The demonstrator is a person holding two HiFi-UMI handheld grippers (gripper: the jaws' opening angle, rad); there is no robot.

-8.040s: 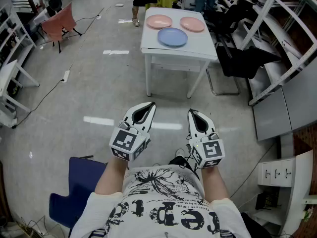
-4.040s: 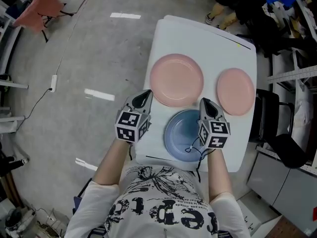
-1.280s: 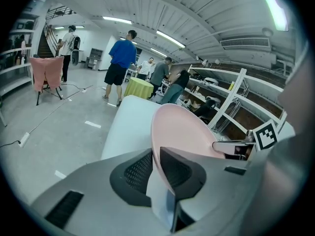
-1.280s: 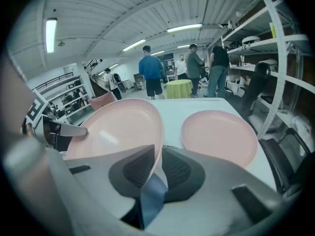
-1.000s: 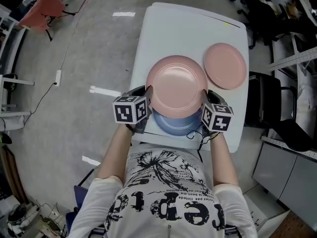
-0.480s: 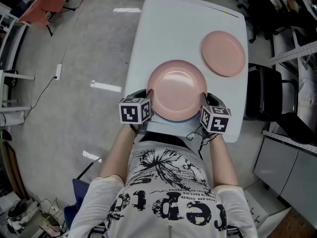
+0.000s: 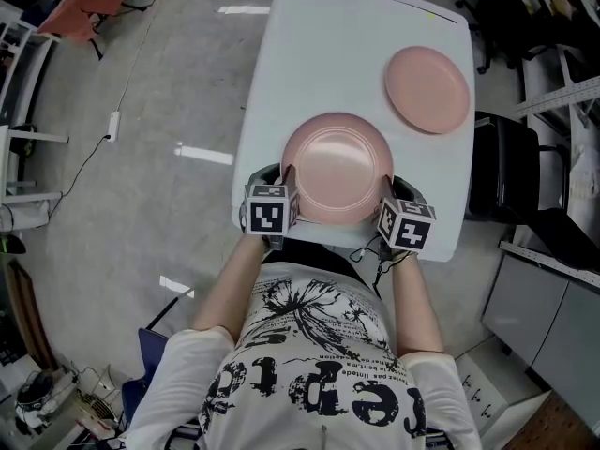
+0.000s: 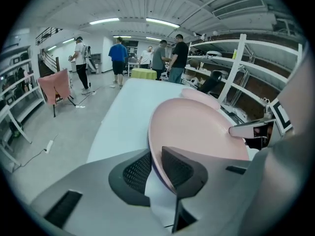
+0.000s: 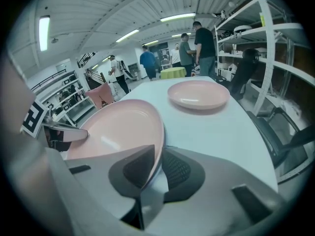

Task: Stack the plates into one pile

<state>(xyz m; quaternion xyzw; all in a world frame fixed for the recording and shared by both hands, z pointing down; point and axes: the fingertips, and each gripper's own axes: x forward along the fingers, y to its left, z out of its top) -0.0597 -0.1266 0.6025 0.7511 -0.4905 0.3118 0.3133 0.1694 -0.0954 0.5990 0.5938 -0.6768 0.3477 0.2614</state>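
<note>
White tabletop [image 7: 319, 45] stands right up against the person's front, on a grey floor [image 7: 141, 157]. At its near edge lies the large pink plate [image 7: 336, 167], flat and face up, with both tools at its rim. The left tool [image 7: 281, 174] sits at the plate's left side. Its jaws have just been opening. The rim runs between them, the inner pad lies on the plate's upper face, and a gap shows beside the outer pad, so they stand spread around the rim and do not pinch it. The right tool [image 7: 392, 187] sits at the opposite side, its two pads pressed on the rim from above and below. In the left gripper view a thin dark edge of the blue plate [image 8: 154, 163] peeps out just under the pink rim, so the pink plate rests on top of it. Farther along, near the far right corner and well apart from the pile, the second pink plate [image 7: 427, 89] lies alone. Beyond the tabletop's right side stands a black chair [image 7: 502, 176]. At the far end of the room several people [image 8: 118, 58] stand about, with white shelving [image 8: 236, 58] along the right wall.
</note>
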